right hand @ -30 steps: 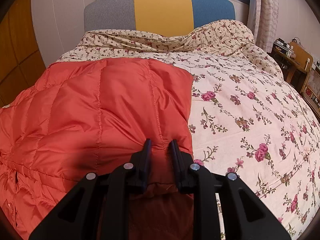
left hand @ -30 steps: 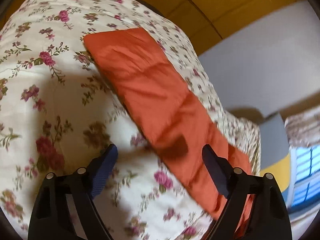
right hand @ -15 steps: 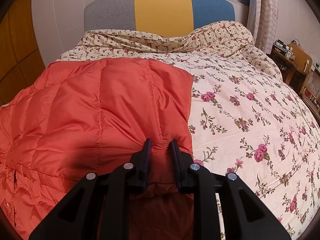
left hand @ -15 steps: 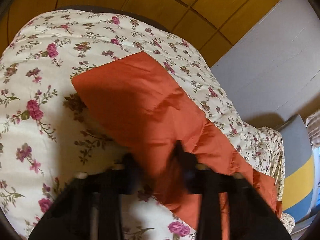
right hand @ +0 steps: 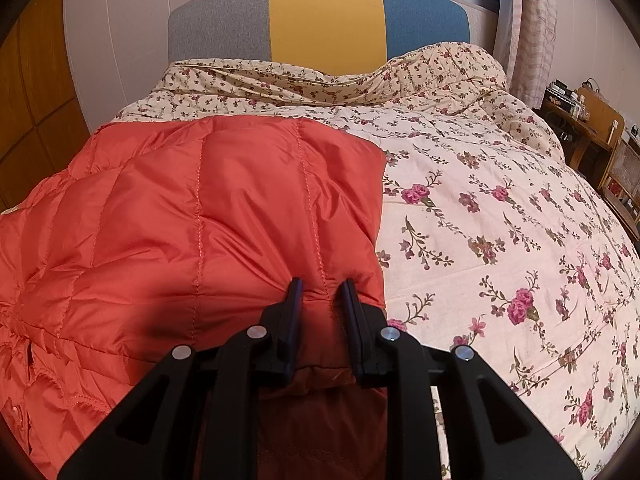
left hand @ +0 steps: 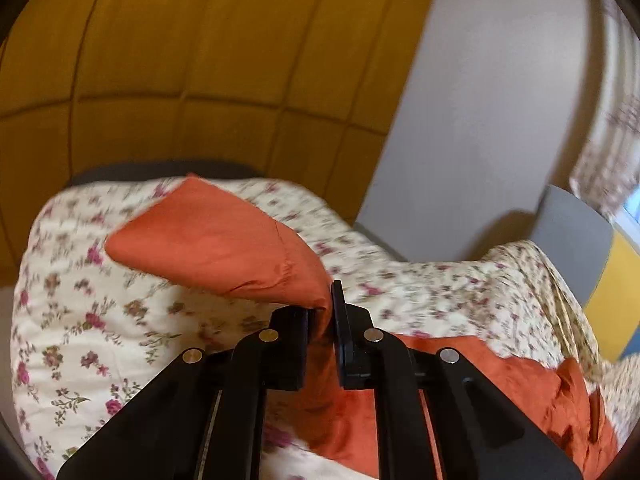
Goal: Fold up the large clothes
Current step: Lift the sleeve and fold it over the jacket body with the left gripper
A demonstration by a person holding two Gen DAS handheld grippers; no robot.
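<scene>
- Nearest in the left wrist view: left gripper (left hand: 322,316), jaws having just been closing, now pinching a bunched fold of the orange sleeve (left hand: 212,248), cloth squeezed thin between the two black fingers (left hand: 340,320).
- Beyond those fingertips: sleeve lifted clear of the floral bedspread (left hand: 80,320), stretching away and to the left, its far end hanging over the bedding, view blurred.
- Lower right of the same view: more of the orange padded jacket (left hand: 520,384) lying on the bedding.
- Nearest in the right wrist view: right gripper (right hand: 320,292), jaws narrowly apart and clamped on the near edge of the jacket (right hand: 224,208), a puffy ridge of quilted cloth pressed between them.
- Past that: jacket spread flat over the left half of the bed, right edge straight, bare floral bedspread (right hand: 500,220) beside it.
- Farther: rumpled bedding bunched at the head of the bed.
- Farthest: grey, yellow and blue headboard (right hand: 320,20), window and curtain above, wooden furniture (right hand: 592,128) at the far right.
</scene>
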